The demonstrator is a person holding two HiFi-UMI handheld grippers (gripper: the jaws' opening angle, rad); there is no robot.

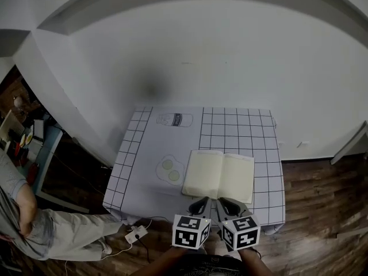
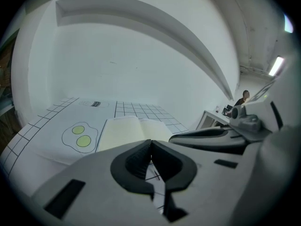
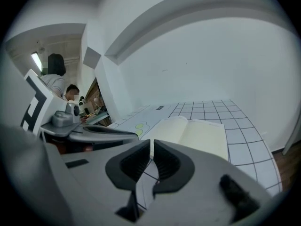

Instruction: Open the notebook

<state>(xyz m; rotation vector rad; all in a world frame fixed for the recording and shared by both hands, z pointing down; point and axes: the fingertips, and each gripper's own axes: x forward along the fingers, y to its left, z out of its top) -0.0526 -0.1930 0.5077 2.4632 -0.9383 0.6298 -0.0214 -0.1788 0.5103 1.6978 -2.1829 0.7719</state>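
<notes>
The notebook (image 1: 218,175) lies open and flat on the white, grid-printed table (image 1: 138,154), its cream pages facing up. It also shows in the left gripper view as the notebook (image 2: 131,131) and in the right gripper view as the notebook (image 3: 193,133). Both grippers hover side by side at the table's near edge, short of the book and touching nothing. My left gripper (image 1: 202,201) (image 2: 150,142) is shut, its tips meeting with nothing between them. My right gripper (image 1: 223,202) (image 3: 151,142) has its jaws almost together, with a thin slit between them and nothing in it.
A fried-eggs drawing (image 1: 168,168) and a can drawing (image 1: 175,119) are printed on the tablecloth left of the book. A person (image 1: 34,223) stands at the far left by a cluttered shelf (image 1: 23,134). A power strip (image 1: 137,233) lies on the wooden floor.
</notes>
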